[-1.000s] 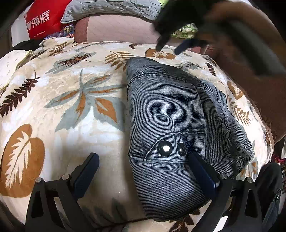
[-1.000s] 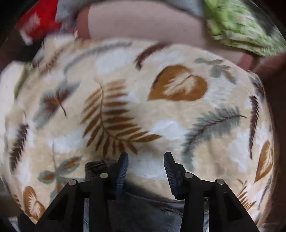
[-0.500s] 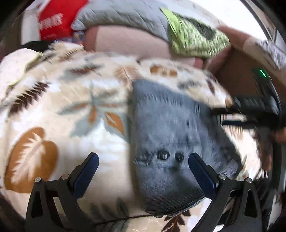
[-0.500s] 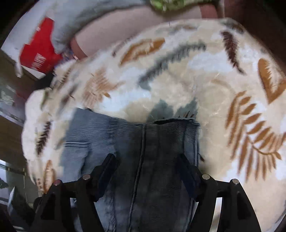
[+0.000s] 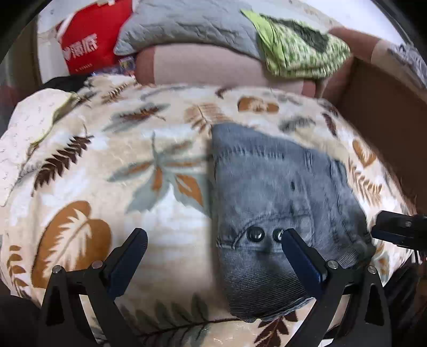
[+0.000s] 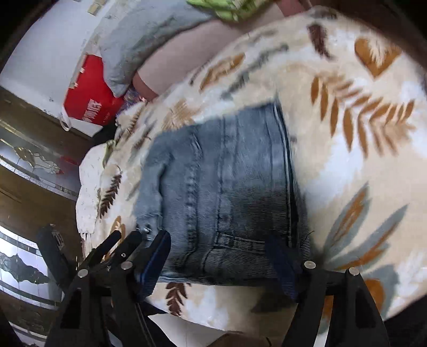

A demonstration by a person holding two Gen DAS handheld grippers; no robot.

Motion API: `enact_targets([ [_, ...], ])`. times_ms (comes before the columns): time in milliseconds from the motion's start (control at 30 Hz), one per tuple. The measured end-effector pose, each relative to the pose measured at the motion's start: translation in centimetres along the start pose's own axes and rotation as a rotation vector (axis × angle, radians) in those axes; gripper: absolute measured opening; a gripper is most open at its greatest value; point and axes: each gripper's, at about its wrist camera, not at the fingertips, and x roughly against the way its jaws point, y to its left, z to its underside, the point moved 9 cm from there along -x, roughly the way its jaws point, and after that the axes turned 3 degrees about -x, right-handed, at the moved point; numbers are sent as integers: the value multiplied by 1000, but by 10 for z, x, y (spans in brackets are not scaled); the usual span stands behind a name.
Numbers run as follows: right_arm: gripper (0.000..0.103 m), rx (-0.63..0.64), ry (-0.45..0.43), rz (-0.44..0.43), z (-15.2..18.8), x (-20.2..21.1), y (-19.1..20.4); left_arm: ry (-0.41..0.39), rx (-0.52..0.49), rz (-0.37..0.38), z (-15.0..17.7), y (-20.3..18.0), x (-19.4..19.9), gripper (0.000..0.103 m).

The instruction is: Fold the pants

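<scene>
Grey-blue denim pants [image 5: 277, 202] lie folded in a compact stack on a leaf-print blanket [image 5: 112, 170]; two metal studs show near the front. My left gripper [image 5: 213, 248] is open and empty, its right finger over the stack's near edge. In the right wrist view the pants [image 6: 226, 192] fill the middle. My right gripper [image 6: 221, 261] is open and empty, straddling the stack's near end. Part of the right gripper shows in the left wrist view [image 5: 400, 231] beside the pants.
The blanket covers a rounded seat. Behind it are a grey quilt [image 5: 186, 24], a green patterned cloth [image 5: 296, 50] and a red bag [image 5: 88, 42]. A brown box wall [image 5: 387, 128] stands at right. A dark wooden door with glass panels [image 6: 29, 160] is at left.
My right gripper opened wider and swung from beyond the pants round to their near end. My left gripper stayed open and pulled back a little.
</scene>
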Motion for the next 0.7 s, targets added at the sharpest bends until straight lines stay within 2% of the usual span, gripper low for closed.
enact_targets([
  [67, 79, 28, -26, -42, 2, 12, 8, 16, 21, -12, 1, 4, -4, 101],
  [100, 81, 33, -19, -39, 7, 8, 5, 63, 9, -20, 7, 3, -14, 101],
  [133, 83, 23, -2, -12, 10, 2, -4, 115, -11, -28, 15, 1, -23, 101],
  [167, 83, -21, 51, 45, 18, -15, -25, 144, -22, -31, 21, -2, -32, 101],
  [200, 83, -38, 53, 33, 21, -21, -33, 127, -11, -29, 21, -1, -32, 101],
  [333, 83, -55, 11, 21, 16, 0, -24, 119, -12, -25, 15, 0, -28, 101],
  [433, 83, -25, -24, -11, 16, 9, -15, 119, -17, -21, 16, -2, -30, 101],
  [533, 84, -59, 37, 58, 28, -13, -32, 125, -7, -18, 18, -2, -31, 101],
  [700, 85, -54, -1, 39, 20, 6, -13, 110, -8, -15, 11, -2, -21, 101],
])
